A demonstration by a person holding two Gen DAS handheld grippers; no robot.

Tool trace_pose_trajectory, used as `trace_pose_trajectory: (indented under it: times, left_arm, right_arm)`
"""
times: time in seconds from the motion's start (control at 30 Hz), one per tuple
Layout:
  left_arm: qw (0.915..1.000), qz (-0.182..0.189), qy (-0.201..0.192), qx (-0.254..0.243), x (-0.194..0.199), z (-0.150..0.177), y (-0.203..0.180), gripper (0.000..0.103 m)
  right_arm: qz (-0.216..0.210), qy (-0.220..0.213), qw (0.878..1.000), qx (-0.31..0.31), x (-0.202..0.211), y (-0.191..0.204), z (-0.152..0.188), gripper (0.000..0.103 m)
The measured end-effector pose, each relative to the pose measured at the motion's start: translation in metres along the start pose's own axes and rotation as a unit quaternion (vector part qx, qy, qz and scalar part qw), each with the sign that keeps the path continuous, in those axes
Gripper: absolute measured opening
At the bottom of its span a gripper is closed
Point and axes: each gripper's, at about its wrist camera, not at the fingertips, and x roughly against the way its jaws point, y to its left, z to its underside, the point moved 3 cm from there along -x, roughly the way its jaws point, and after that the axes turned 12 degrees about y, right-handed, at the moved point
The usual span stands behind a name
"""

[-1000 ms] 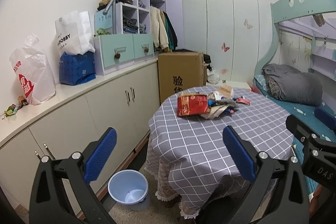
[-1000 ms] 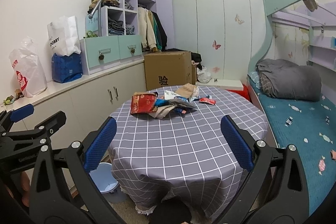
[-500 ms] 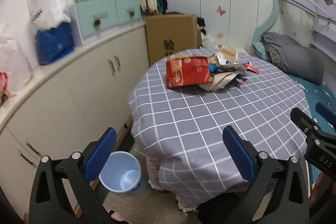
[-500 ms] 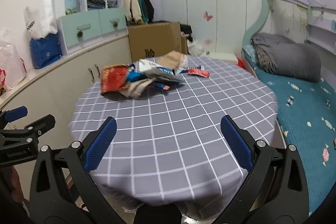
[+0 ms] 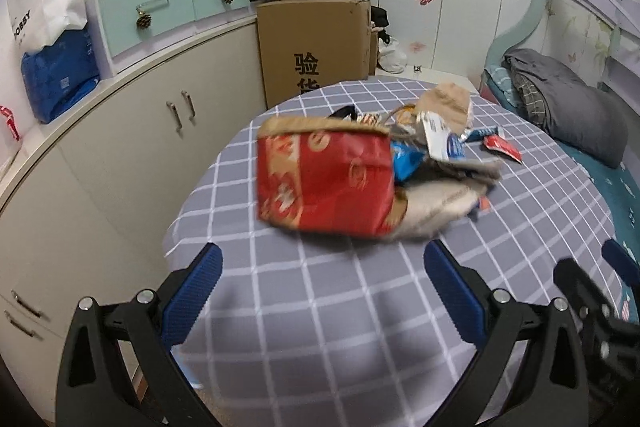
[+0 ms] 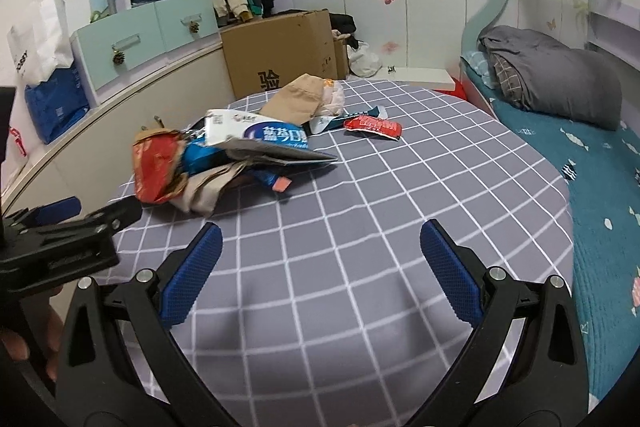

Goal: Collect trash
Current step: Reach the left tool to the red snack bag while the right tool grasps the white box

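Observation:
A heap of trash lies on a round table with a grey checked cloth [image 5: 320, 327] [image 6: 360, 227]. A big red snack bag [image 5: 324, 183] [image 6: 158, 167] is nearest, with a blue-and-white wrapper [image 6: 256, 139], a tan paper bag [image 6: 298, 99] and a small red sachet [image 6: 372, 126] [image 5: 502, 146] behind it. My left gripper [image 5: 322, 287] is open and empty just in front of the red bag. My right gripper [image 6: 320, 267] is open and empty over the cloth, right of the heap.
White cabinets [image 5: 132, 147] run along the left wall with bags and teal drawers on top. A cardboard box [image 5: 316, 47] stands behind the table. A bunk bed with a grey duvet [image 6: 556, 75] is on the right.
Both grippers have moved forward and down toward the table, so the trash heap looks much closer. The blue bin on the floor has dropped out of view. Both jaws stay open.

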Motion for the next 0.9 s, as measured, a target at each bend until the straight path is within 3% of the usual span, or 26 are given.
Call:
trace_pose_trajectory:
  times: [0.33,0.37,0.47,0.53,0.6,0.63,0.7,0.8,0.9]
  left_arm:
    - [0.9994,-0.029,-0.01,-0.012,-0.032,-0.029,-0.014,0.098]
    - [0.9993,-0.032,-0.013,-0.014,-0.032,-0.029,-0.013,0.092]
    - [0.9998,-0.011,0.002,-0.019,-0.037,-0.031,-0.012,0.063]
    - [0.9998,0.004,0.01,-0.019,-0.038,-0.03,-0.012,0.053]
    - [0.9996,0.009,0.011,-0.023,-0.037,-0.029,-0.011,0.036]
    - [0.9996,0.011,0.009,-0.024,-0.036,-0.029,-0.011,0.034]
    - [0.9994,0.021,0.004,-0.028,-0.031,-0.025,-0.01,0.015]
    - [0.9991,0.032,-0.005,-0.028,-0.022,-0.02,-0.006,0.009]
    - [0.9983,0.051,-0.017,-0.023,-0.012,-0.011,0.002,0.007]
  right_arm:
    - [-0.012,0.04,0.999,0.004,-0.034,-0.004,-0.023,0.097]
    - [-0.009,0.04,0.999,0.01,-0.036,-0.003,-0.025,0.097]
    - [-0.001,0.043,0.999,0.023,-0.041,0.0,-0.03,0.097]
    - [0.008,0.046,0.998,0.039,-0.045,0.004,-0.034,0.097]
    - [0.022,0.048,0.997,0.061,-0.049,0.008,-0.038,0.097]
    - [0.031,0.045,0.995,0.079,-0.051,0.011,-0.042,0.097]
    - [0.039,0.036,0.993,0.105,-0.053,0.015,-0.046,0.097]
    - [0.024,0.024,0.991,0.131,-0.052,0.02,-0.052,0.097]
    - [-0.025,0.022,0.99,0.139,-0.051,0.028,-0.057,0.097]
